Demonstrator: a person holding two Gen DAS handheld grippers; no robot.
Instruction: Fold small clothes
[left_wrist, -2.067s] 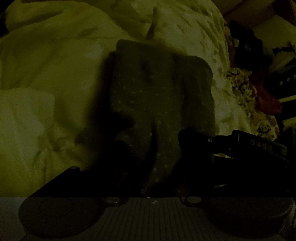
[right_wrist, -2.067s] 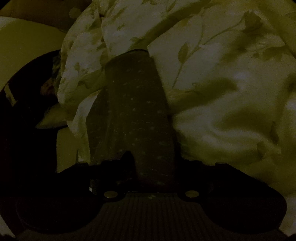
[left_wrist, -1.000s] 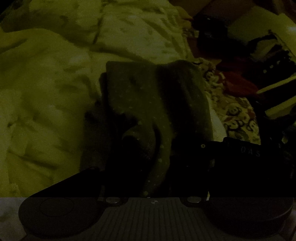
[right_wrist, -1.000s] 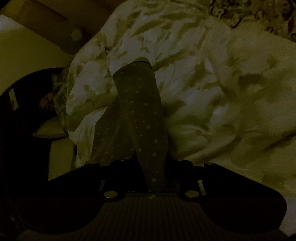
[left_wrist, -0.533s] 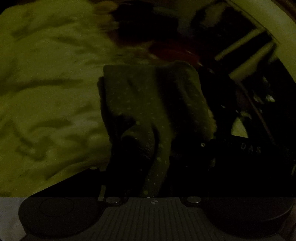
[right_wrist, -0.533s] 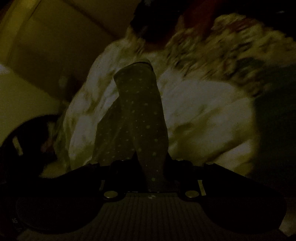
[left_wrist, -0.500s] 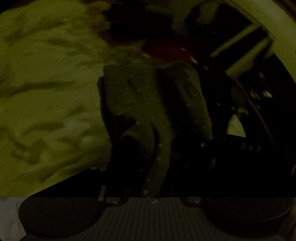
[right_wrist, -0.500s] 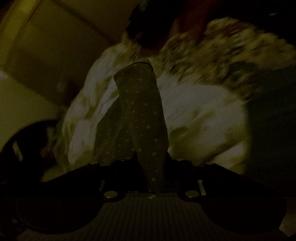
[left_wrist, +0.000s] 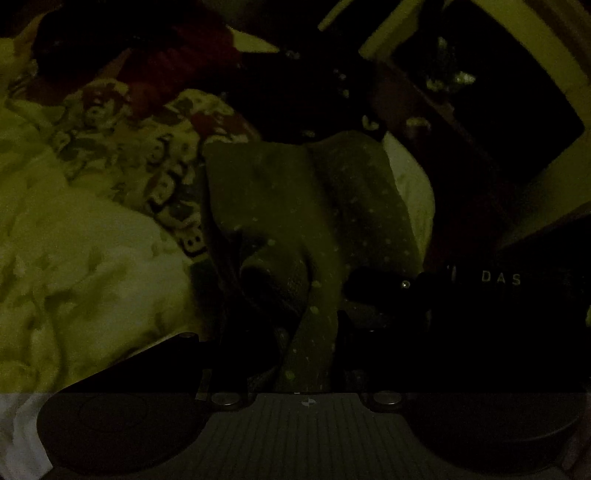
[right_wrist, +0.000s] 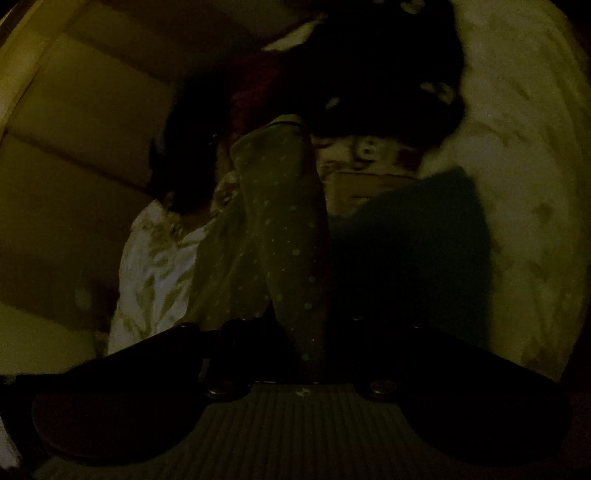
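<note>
- Left wrist view, left edge: pale leaf-print duvet (left_wrist: 85, 258) filling the lower left, clear of the garment; beyond it a cartoon-print cloth (left_wrist: 147, 147) and a dark red item (left_wrist: 184, 62), blurred.
- Centre: dotted garment (left_wrist: 295, 206) hanging folded ahead of the left hand-held gripper (left_wrist: 314, 354), clamped shut on a narrow pinch of its near edge; lower folds lost in shadow.
- Right: right hand-held gripper (left_wrist: 376, 284), lettered "DAS", touching the garment's right side; dim furniture behind, hard to make out.
- Right wrist view, left: wall panels, then duvet (right_wrist: 155, 266).
- Centre: dotted garment (right_wrist: 280, 229) rising from the right hand-held gripper (right_wrist: 306, 354), closed on its near end.
- Right: dark folded cloth (right_wrist: 424, 236) just beside the garment; black item (right_wrist: 388, 66) above, indistinct.
</note>
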